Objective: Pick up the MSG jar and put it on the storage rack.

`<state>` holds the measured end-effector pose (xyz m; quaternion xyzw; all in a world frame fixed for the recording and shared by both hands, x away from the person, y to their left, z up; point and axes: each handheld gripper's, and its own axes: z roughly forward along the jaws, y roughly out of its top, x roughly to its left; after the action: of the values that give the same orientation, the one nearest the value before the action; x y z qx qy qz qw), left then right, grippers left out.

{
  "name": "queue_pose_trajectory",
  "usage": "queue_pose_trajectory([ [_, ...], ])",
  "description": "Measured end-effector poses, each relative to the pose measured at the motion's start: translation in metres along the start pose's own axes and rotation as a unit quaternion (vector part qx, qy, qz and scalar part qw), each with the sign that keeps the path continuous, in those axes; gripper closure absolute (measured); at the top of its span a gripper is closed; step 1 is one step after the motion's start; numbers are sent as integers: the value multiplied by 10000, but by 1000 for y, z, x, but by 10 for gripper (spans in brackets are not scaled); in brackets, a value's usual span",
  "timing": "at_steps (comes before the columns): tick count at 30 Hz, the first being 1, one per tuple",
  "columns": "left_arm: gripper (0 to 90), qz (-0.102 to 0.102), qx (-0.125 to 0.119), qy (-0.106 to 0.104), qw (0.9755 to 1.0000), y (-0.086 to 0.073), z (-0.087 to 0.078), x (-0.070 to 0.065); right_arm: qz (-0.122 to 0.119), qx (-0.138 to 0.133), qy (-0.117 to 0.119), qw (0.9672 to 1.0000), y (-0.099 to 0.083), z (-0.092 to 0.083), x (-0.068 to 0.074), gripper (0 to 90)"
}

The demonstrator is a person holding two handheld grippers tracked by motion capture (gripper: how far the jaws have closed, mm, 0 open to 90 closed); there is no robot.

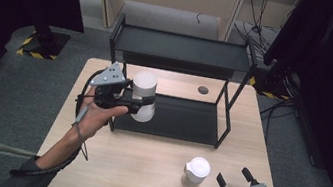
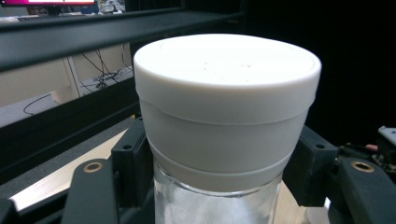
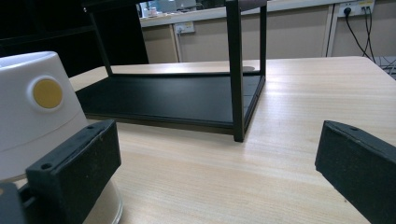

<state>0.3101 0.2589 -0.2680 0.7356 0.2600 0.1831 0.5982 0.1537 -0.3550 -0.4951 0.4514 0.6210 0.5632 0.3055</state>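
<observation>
White-capped glass jar (image 1: 143, 96) clamped in left gripper (image 1: 138, 103); we keep it upright, aim at black shelf (image 1: 182, 48) toward 12 o'clock. Right gripper (image 1: 233, 177) released.

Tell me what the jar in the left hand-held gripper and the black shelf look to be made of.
Jar: clear body, probably glass, seen through and glinting. Its white lid: likely matte plastic, smooth with moulded ridges. Shelf: thin black bars and flat boards, probably painted metal, dull sheen; the boards could be coated wood.

White-lidded jar (image 2: 224, 116) — between black jaws
</observation>
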Motion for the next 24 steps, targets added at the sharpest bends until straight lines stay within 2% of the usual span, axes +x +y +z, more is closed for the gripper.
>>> queue_pose_trajectory([
  [3, 351, 80, 14, 30, 10000, 9, -2, -3, 10, 6, 0, 10000, 0, 0, 0, 4],
  [16, 351, 0, 3, -53, 10000, 44, -4, 0, 14, 1, -1, 10000, 0, 0, 0, 4],
  [24, 351, 31, -7, 55, 10000, 66, -1, 0, 27, 4, 4, 10000, 0, 0, 0, 4],
])
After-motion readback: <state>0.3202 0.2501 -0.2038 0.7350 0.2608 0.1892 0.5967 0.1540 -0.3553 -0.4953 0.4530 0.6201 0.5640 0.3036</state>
